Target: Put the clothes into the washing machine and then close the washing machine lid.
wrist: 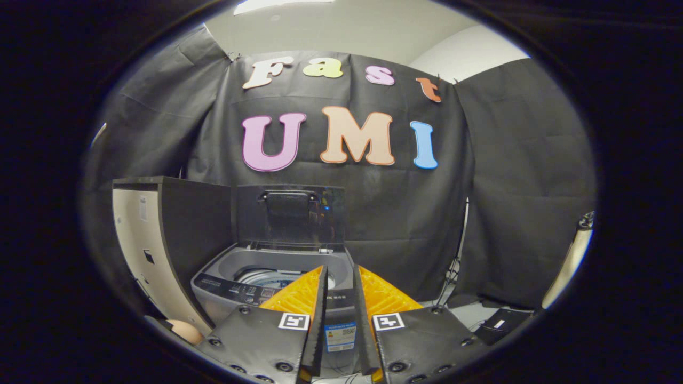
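A grey top-loading washing machine [213,290] stands just ahead of my fingers, its dark lid [291,213] raised upright against the back wall. The round drum opening [256,274] shows beyond the left finger, and the control panel [237,290] runs along the front edge. My gripper [340,271] hovers above the machine's front right part, open by a narrow gap with nothing between the fingers. The machine's front label shows through that gap. A peach-coloured rounded thing [185,330] lies low on the left of the machine; I cannot tell if it is clothing.
A tall cabinet [160,234] with a dark top and pale side stands close against the machine's left. On the right, a thin stand with cables [453,266] rises by the cloth wall. A black box [499,324] lies on the floor, with a pale post [571,261] beyond it.
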A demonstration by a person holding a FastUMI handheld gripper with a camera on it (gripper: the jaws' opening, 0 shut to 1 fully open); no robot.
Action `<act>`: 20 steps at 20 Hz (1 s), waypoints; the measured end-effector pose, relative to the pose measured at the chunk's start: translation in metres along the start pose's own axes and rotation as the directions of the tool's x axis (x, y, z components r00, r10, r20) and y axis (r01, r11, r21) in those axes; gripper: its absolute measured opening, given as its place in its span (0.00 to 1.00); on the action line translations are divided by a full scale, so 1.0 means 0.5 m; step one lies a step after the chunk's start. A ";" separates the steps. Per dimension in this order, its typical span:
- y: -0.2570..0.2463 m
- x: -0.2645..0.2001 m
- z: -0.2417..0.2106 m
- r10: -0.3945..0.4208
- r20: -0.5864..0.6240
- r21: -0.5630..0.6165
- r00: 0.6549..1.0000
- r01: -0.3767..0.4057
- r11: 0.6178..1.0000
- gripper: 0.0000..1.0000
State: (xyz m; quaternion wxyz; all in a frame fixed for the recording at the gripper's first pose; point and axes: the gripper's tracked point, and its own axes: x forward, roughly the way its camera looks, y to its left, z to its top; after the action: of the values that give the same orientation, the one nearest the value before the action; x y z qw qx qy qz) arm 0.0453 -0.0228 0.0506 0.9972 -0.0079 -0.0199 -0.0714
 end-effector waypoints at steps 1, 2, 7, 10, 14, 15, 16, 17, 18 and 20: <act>-0.002 -0.001 -0.006 -0.002 -0.007 0.004 1.000 0.003 1.000 0.29; 0.009 0.012 0.012 -0.004 -0.010 0.008 1.000 0.004 1.000 0.29; 0.009 0.012 0.019 -0.005 -0.005 0.021 1.000 0.005 1.000 0.29; -0.001 -0.006 0.032 -0.013 0.004 0.024 1.000 0.013 1.000 0.29; -0.013 -0.013 0.031 -0.029 0.009 0.034 1.000 0.029 0.999 0.29; -0.015 -0.017 0.030 -0.031 0.009 0.034 0.999 0.031 0.999 0.29; -0.017 -0.020 0.028 -0.033 0.013 0.029 0.999 0.032 0.999 0.29; -0.022 -0.024 0.028 -0.035 0.018 0.022 0.999 0.035 0.999 0.29; -0.027 -0.026 0.044 -0.037 0.018 0.019 0.999 0.037 0.999 0.31; -0.031 -0.031 0.041 -0.035 0.023 0.028 0.999 0.035 0.999 0.35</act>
State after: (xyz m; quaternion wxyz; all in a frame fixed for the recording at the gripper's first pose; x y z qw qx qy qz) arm 0.0271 -0.0355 0.0706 0.9955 0.0057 -0.0329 -0.0884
